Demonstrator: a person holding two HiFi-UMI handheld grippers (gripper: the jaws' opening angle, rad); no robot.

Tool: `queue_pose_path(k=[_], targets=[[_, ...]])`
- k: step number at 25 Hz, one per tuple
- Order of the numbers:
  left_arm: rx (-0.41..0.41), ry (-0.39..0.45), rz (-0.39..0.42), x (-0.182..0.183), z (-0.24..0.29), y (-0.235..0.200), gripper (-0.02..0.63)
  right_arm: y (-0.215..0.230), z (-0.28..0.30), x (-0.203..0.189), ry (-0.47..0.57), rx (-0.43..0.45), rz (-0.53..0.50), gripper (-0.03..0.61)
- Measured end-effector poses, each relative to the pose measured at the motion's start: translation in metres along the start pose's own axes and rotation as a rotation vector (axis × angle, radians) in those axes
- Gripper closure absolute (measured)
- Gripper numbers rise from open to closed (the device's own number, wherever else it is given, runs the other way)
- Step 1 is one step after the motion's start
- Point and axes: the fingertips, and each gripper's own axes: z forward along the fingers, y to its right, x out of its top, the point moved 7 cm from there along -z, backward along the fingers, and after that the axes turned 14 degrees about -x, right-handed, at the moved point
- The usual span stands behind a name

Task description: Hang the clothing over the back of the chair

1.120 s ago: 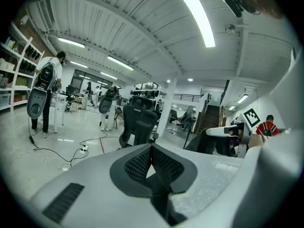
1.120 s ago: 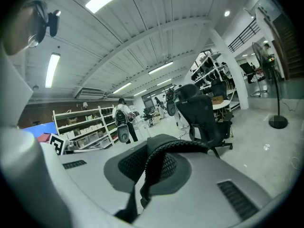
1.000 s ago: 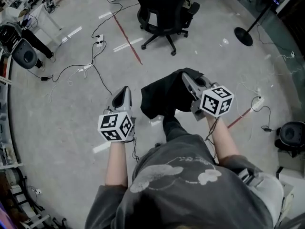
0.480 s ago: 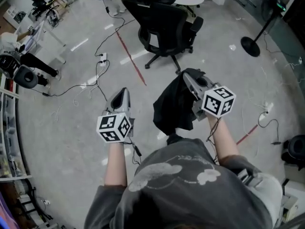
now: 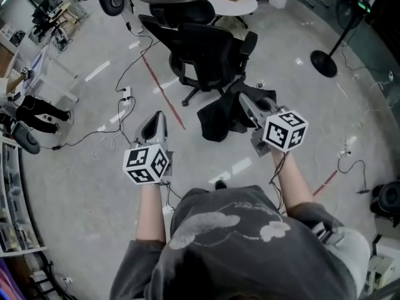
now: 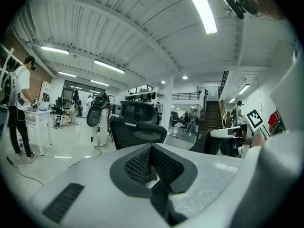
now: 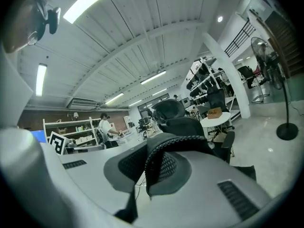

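A black office chair stands on the grey floor just ahead of me, with its back toward the upper left. The black clothing hangs in a bunch in front of the chair's base. My right gripper is shut on its upper edge. To the left, my left gripper is shut and holds nothing, well apart from the clothing. In the left gripper view the chair rises beyond the closed left gripper. In the right gripper view the chair shows past the right gripper.
A round white table with a brown box stands behind the chair, beside a second black chair. A fan's round base sits at the right. Cables and a power strip and red tape lie at the left.
Both grippers have come forward toward the chair, which is now much closer. The clothing has travelled with the right gripper and now hangs just in front of the chair.
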Motion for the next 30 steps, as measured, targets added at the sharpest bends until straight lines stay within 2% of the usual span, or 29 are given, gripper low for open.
queue_pose_path(k=[8,19,30], targets=[[-0.053,0.003,0.009,0.015,0.056,-0.025,0.612,0.035,0.037,0.028,0.027,-0.077,-0.021,0.581],[-0.155,0.016,0.027,0.044,0.155,-0.103,0.612,0.090,0.104,0.048,0.022,-0.268,0.016,0.581],[-0.192,0.031,0.064,0.103,0.228,-0.193,0.612,0.139,0.168,0.118,0.066,-0.469,-0.015,0.581]])
